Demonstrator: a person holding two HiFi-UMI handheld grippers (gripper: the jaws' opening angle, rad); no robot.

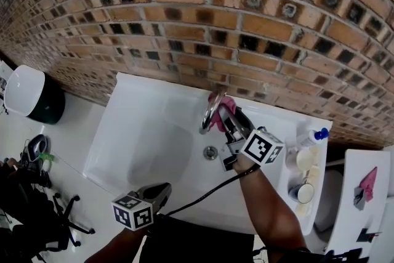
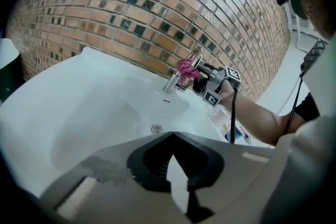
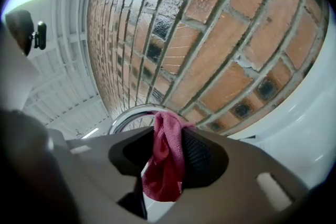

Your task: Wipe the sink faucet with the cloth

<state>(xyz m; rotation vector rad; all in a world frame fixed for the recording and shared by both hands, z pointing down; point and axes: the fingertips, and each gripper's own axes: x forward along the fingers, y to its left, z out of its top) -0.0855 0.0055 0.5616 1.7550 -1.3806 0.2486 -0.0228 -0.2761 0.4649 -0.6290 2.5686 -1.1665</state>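
A curved chrome faucet (image 1: 207, 115) rises at the back of the white sink (image 1: 123, 132), against the brick wall. My right gripper (image 1: 226, 117) is shut on a pink cloth (image 1: 224, 104) and holds it against the top of the spout. In the right gripper view the cloth (image 3: 165, 165) hangs between the pads, and the faucet's arc (image 3: 128, 114) lies just behind it. My left gripper (image 1: 162, 191) hovers at the sink's front edge, shut and holding nothing. Its view looks across the basin to the faucet (image 2: 172, 83), the cloth (image 2: 185, 68) and the right gripper (image 2: 202, 81).
The drain (image 1: 211, 152) lies below the faucet. A blue-capped bottle (image 1: 311, 137) and small cups (image 1: 302, 192) stand on the sink's right ledge. A white fixture (image 1: 363, 218) with a pink item stands further right. At the left is a white-lidded dark bin (image 1: 28, 95).
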